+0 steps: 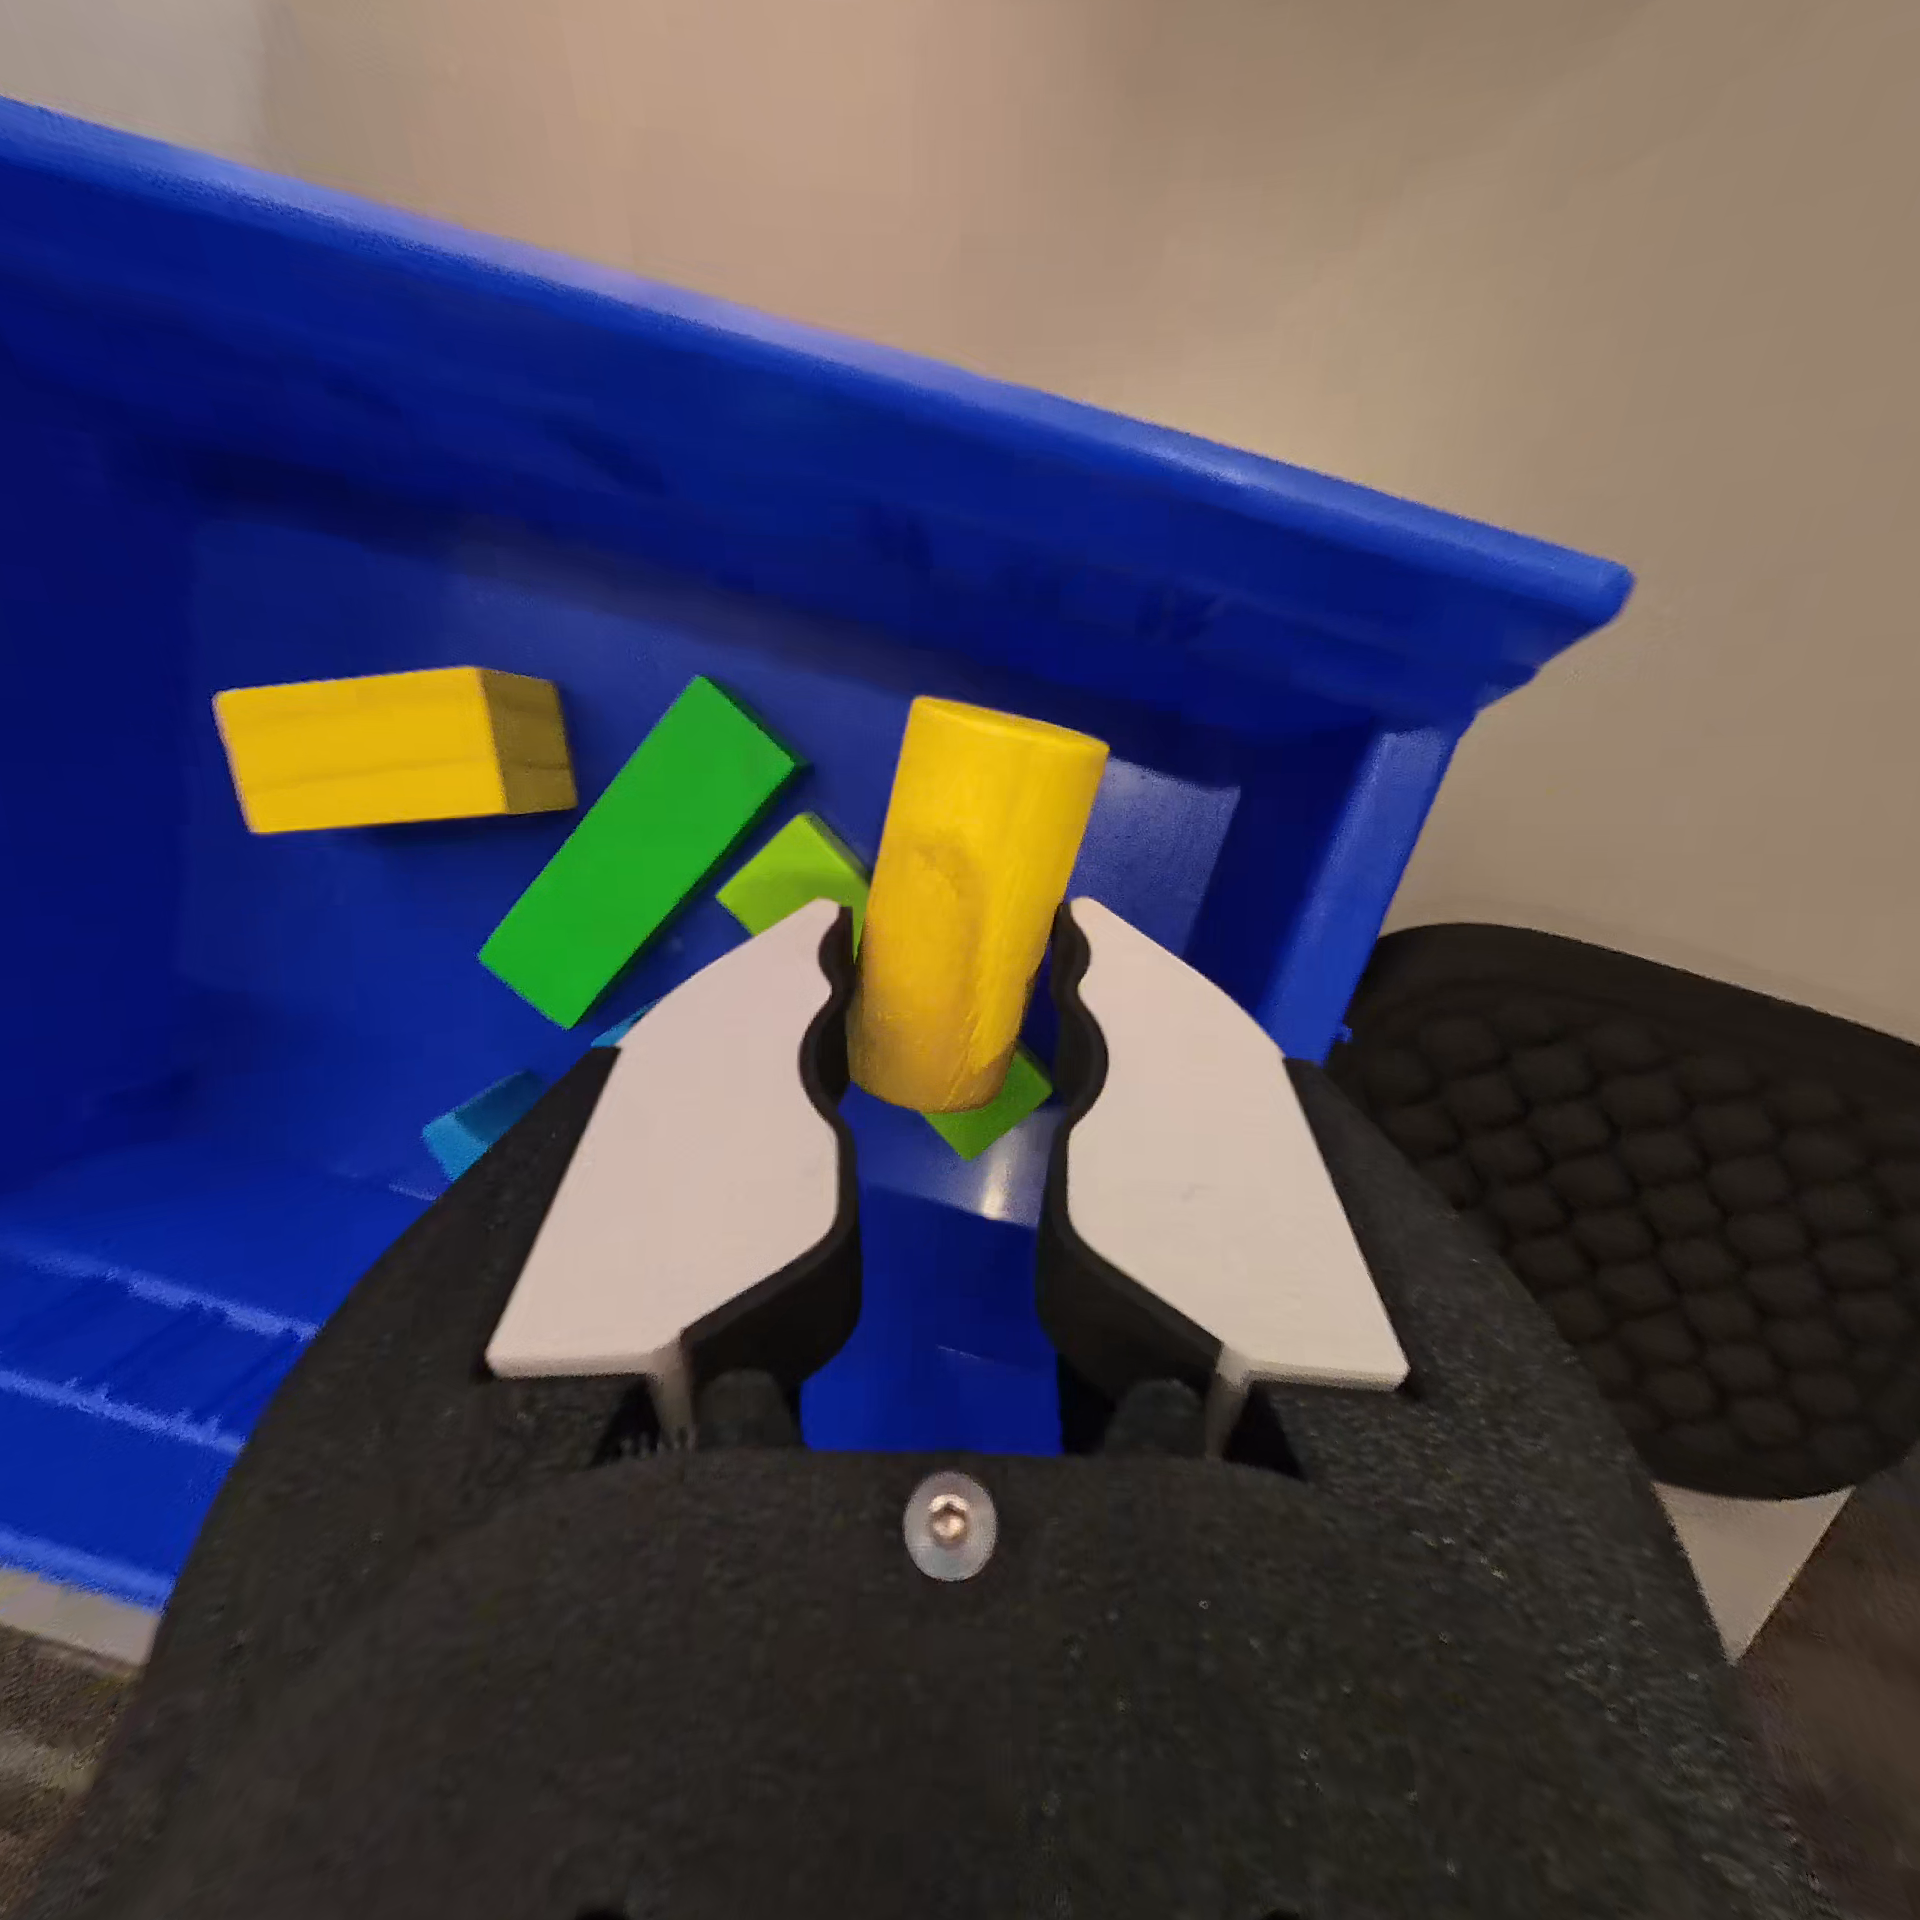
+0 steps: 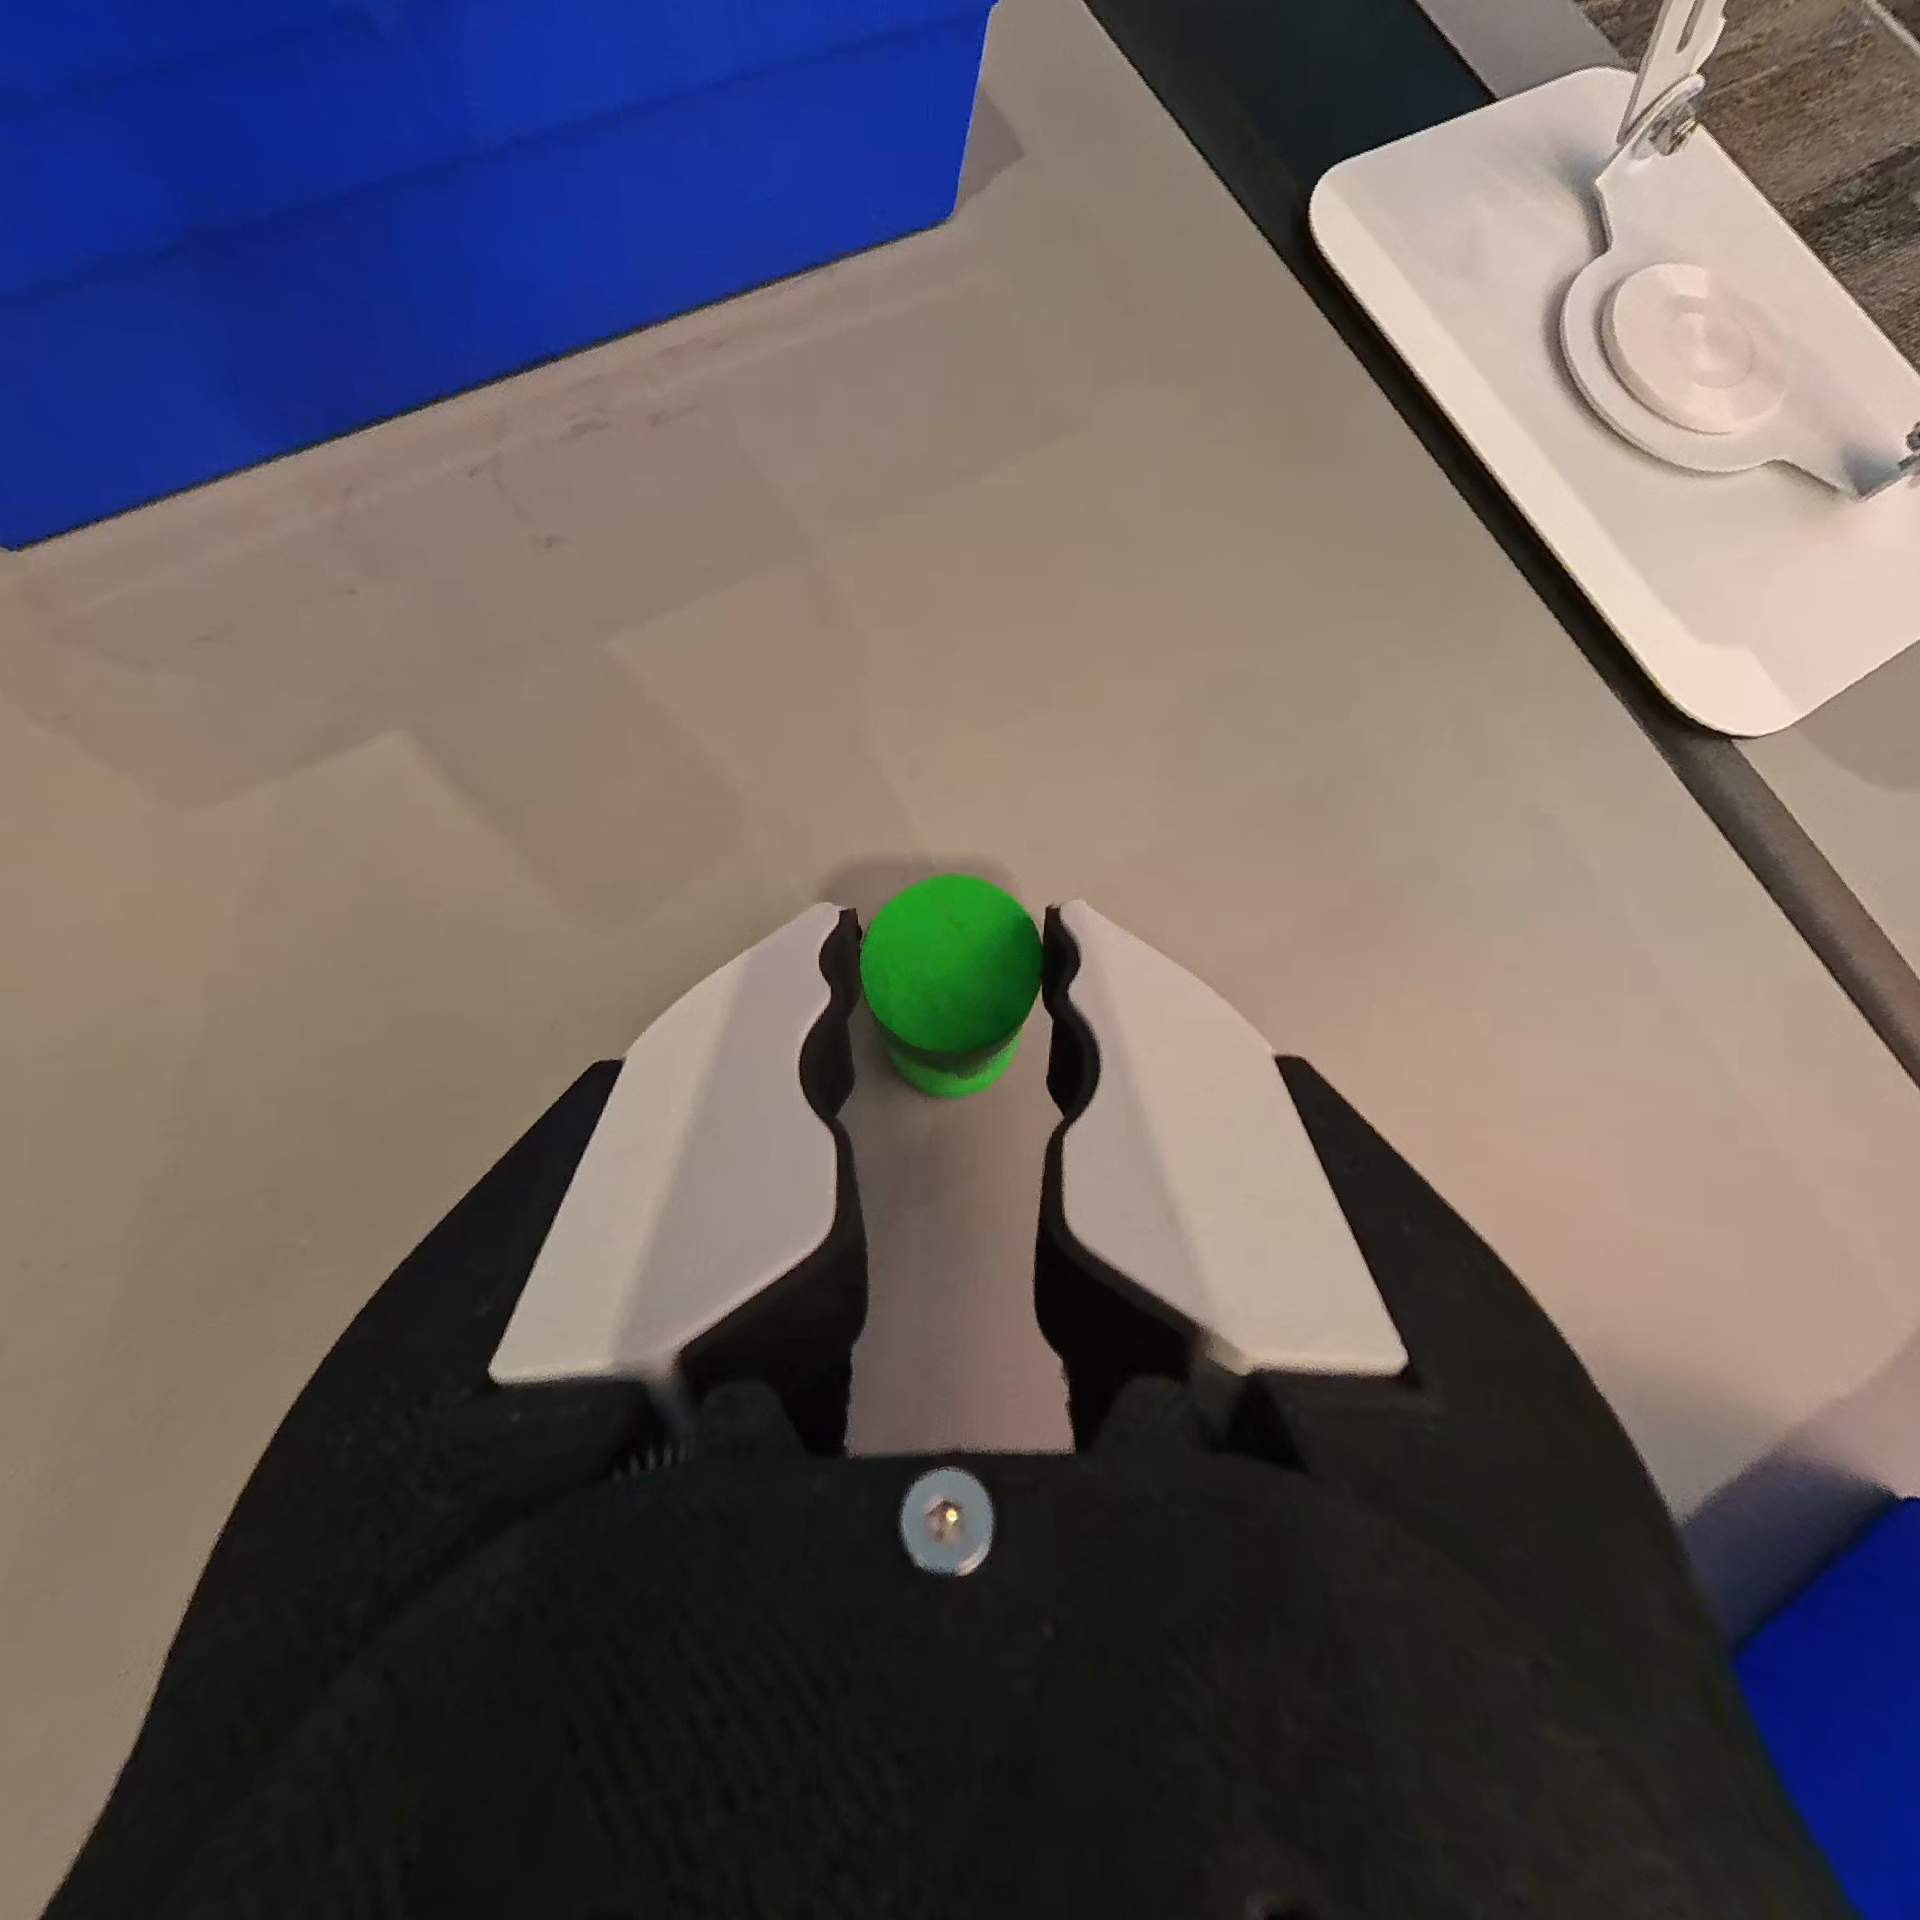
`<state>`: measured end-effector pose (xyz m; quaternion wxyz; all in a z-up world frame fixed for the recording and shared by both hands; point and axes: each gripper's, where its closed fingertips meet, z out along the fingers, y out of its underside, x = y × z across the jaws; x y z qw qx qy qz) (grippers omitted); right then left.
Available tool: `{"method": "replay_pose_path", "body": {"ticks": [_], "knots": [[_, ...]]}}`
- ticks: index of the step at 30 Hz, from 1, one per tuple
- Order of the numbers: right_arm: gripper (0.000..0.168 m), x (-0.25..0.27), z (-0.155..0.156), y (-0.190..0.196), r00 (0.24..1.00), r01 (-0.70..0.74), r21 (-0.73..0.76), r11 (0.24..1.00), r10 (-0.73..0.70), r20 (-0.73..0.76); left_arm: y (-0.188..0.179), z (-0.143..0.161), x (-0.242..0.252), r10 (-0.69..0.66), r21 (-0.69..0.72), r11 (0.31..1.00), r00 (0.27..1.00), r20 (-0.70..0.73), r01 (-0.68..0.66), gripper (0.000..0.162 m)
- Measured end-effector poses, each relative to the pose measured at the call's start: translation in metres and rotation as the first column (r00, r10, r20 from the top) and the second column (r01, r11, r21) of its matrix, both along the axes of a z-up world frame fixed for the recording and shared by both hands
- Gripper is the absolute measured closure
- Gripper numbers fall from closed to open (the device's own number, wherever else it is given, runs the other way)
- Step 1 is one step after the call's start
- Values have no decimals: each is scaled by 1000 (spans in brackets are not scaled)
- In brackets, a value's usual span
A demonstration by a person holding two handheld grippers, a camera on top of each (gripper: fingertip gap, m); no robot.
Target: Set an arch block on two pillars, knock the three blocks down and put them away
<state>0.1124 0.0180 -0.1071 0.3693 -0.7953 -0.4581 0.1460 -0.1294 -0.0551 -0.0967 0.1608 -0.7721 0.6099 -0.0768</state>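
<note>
Left gripper (image 1: 951,914) fingers clamp yellow cylinder (image 1: 971,904); right gripper (image 2: 951,920) fingers clamp green cylinder (image 2: 948,982).

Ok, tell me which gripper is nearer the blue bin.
Left. The left gripper is over the open blue bin, holding a yellow cylinder above the blocks inside. The right gripper is out over the table, around a green cylinder, with the bin farther off.

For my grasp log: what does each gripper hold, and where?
Left gripper: yellow cylinder, gripped around its lower half. Right gripper: green cylinder, gripped near its top end.
</note>
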Motion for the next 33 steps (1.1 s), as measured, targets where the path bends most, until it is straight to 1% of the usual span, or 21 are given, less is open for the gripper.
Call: {"method": "replay_pose_path", "body": {"ticks": [6, 9, 13, 16, 18, 19, 21, 22, 24, 26, 27, 28, 29, 30, 31, 33], "knots": [[134, 7, -1, 1, 999, 42, -48, 998, -42, 1, 3, 48, 7, 68, 84, 993, 983, 173, -84, 126], [134, 15, -2, 3, 997, 77, -66, 995, -75, 24, 0, 71, 20, 81, 92, 990, 958, 276, -110, 126], [134, 20, -3, 2, 995, 99, -100, 990, -97, 18, -18, 100, 52, 4, 84, 995, 900, 435, -45, 127], [131, 23, 0, 2, 995, 94, -85, 992, -91, 39, -32, 116, 82, -33, 73, 997, 849, 527, -7, 127], [126, 19, 15, 0, 998, 70, -47, 996, -70, -2, -33, 119, 100, -33, 89, 996, 828, 559, -20, 127], [125, 14, 28, -3, 998, 43, -19, 999, -44, -47, -31, 118, 109, -24, 97, 994, 818, 575, -39, 127], [123, -4, 64, -20, 981, -60, 50, 997, 68, -182, -27, 113, 125, 7, 98, 992, 795, 607, -84, 127], [123, -15, 83, -35, 954, -132, 75, 988, 148, -262, -26, 111, 133, 14, 97, 991, 784, 621, -95, 127], [124, -33, 116, -68, 866, -267, 77, 961, 274, -419, -25, 105, 147, 14, 94, 991, 768, 641, -96, 127], [124, -44, 138, -93, 777, -358, 64, 932, 335, -532, -28, 98, 158, -5, 88, 994, 772, 635, -66, 127], [124, -47, 143, -99, 754, -374, 55, 926, 338, -563, -27, 95, 162, -12, 92, 994, 775, 632, -60, 127], [124, -49, 142, -101, 753, -376, 34, 926, 327, -572, -28, 94, 166, -19, 92, 995, 775, 631, -50, 127], [123, -50, 136, -98, 772, -358, 7, 934, 300, -560, -29, 93, 169, -22, 82, 996, 775, 631, -39, 128], [117, -52, 129, -95, 793, -339, -15, 941, 276, -543, -28, 93, 172, -19, 79, 996, 775, 631, -40, 128], [116, -53, 123, -94, 797, -342, -37, 939, 269, -541, -27, 93, 174, -20, 80, 996, 774, 632, -40, 128], [117, -59, 120, -98, 767, -382, -102, 918, 254, -589, -26, 93, 176, -24, 86, 996, 776, 631, -39, 128]]}}
